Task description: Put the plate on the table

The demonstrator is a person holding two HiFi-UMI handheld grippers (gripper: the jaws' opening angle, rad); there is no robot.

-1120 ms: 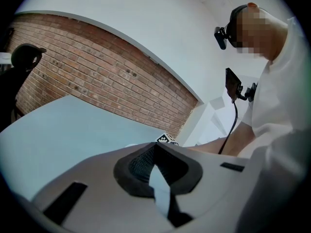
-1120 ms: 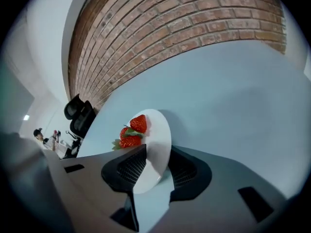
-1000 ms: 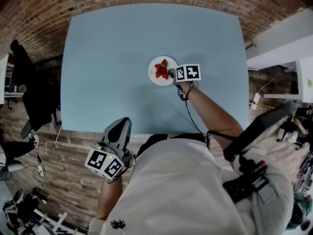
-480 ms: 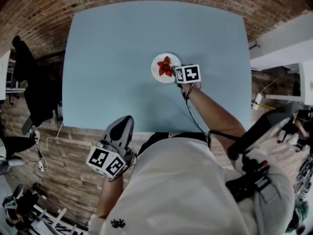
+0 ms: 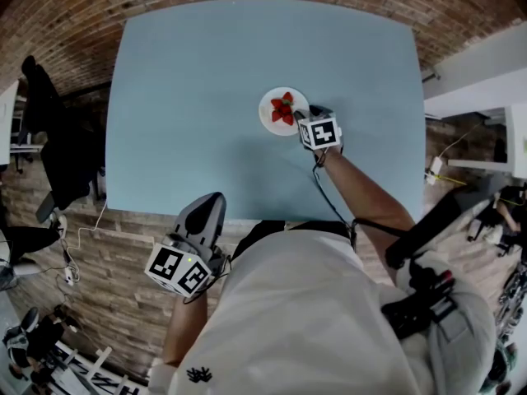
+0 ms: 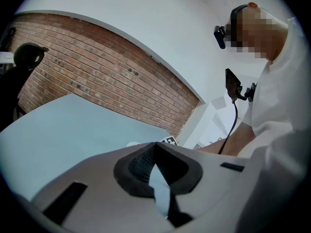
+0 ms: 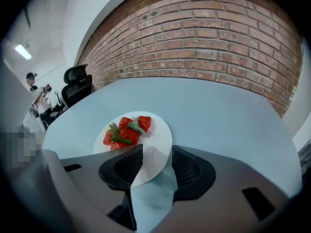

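A small white plate (image 5: 268, 118) with red strawberries (image 5: 283, 108) lies flat on the pale blue table (image 5: 189, 97), right of its middle. My right gripper (image 5: 309, 115) sits just at the plate's near right rim. In the right gripper view the plate (image 7: 156, 140) has its near edge between the jaws, which are opening; the pads stand off it and the strawberries (image 7: 127, 131) lie beyond. My left gripper (image 5: 210, 206) hangs below the table's near edge, away from the plate, its fingertips together with nothing in them (image 6: 155, 160).
Brick floor surrounds the table. A black office chair (image 5: 58, 155) stands off the left edge, and white furniture (image 5: 482, 60) sits off the right. A person (image 7: 38, 95) stands far off beside another chair. A dark rig hangs on my right shoulder (image 5: 428, 220).
The right gripper's jaws have spread off the plate's rim and the gripper has drawn back slightly toward me. The plate stays flat on the table. The left gripper has not moved.
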